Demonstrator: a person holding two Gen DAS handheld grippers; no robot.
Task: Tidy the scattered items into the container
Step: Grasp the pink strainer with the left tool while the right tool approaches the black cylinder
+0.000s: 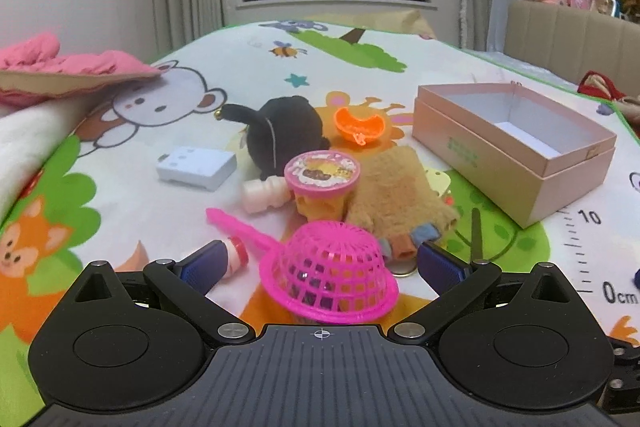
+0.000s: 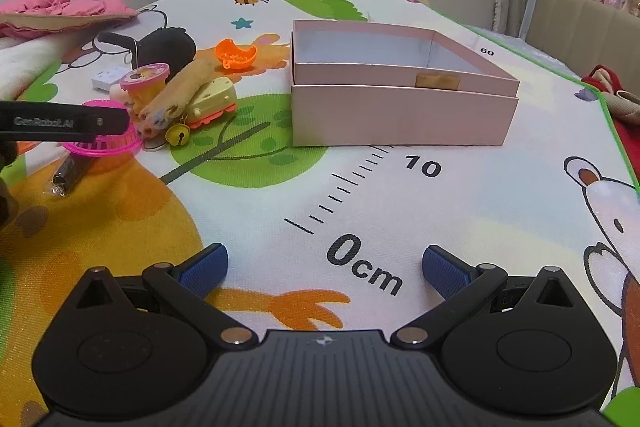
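Across the whole scene spreads a cartoon play mat [image 2: 460, 195] printed with animals and a ruler scale. On its far right stands the pink box [image 2: 400, 115], open at the top, and both views show its pale inside holding nothing. Left of the box lies the heap of toys. From the left wrist view the heap is close: a black plush [image 1: 286, 131] at the far side, a tan furry mitt [image 1: 396, 183] toward the box, a white block [image 1: 196, 167] at the left, a lidded pink cup [image 1: 322, 183] in the middle with a small white bottle [image 1: 264, 195] just beside it, and an orange shell-shaped piece [image 1: 360, 125] beyond.

Nearest, a pink basket [image 1: 330, 273] lies upside down between the fingers of the left gripper [image 1: 320, 267], which stand spread on either side of it; whether they touch it I cannot tell.

Only the right wrist view shows a yellow cheese-shaped toy [image 2: 214, 99], a brass bell [image 2: 178, 135] and a dark pen [image 2: 72, 171] near the basket. Its own right gripper [image 2: 324, 267] hangs spread wide over bare mat, well apart from the box.
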